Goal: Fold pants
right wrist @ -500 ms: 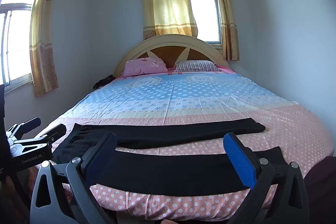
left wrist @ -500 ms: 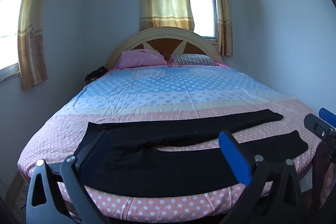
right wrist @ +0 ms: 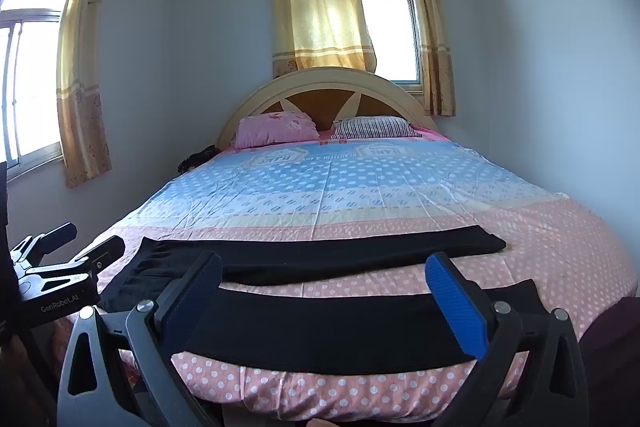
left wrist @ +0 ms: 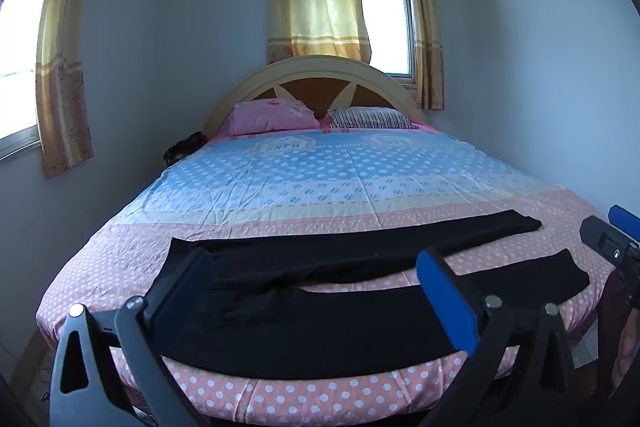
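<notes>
Black pants lie flat across the foot of the bed, waist to the left and both legs stretched to the right with a gap of sheet between them. My left gripper hovers open in front of the waist and crotch area, holding nothing. In the right wrist view the pants run the same way, and my right gripper stands open over the near leg, also with nothing in it. Each gripper shows at the edge of the other's view: the right gripper and the left gripper.
A pink pillow and a striped pillow rest against the arched headboard. A dark object sits beside the bed by the left wall. Curtained windows are behind and to the left. Walls stand close on both sides.
</notes>
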### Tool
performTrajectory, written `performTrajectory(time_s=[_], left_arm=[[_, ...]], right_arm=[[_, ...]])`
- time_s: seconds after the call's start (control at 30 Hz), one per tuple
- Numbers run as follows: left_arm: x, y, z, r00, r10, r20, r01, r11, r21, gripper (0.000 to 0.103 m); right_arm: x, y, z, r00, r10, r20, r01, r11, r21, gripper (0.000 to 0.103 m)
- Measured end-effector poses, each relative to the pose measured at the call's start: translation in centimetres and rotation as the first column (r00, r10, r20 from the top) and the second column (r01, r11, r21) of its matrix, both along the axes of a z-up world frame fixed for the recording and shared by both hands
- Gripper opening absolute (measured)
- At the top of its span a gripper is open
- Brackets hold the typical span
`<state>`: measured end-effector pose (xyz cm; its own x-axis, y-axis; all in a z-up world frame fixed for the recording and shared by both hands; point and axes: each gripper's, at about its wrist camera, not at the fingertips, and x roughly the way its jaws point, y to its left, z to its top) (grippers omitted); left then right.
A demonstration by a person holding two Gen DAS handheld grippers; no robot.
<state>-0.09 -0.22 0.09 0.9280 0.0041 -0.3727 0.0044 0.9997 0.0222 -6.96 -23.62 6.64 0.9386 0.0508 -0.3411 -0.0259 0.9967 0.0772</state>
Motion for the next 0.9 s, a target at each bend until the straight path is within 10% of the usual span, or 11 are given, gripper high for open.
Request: performTrajectory(time_s=[0.9], left_arm=[[0.09, 0.62, 0.00, 1.000, 0.017, 0.002, -0.017, 1.000, -0.012, 0.103]], right_arm=[[0.21, -0.05, -0.13, 1.000, 0.004, -0.009, -0.004, 1.000, -0.004, 0.102]])
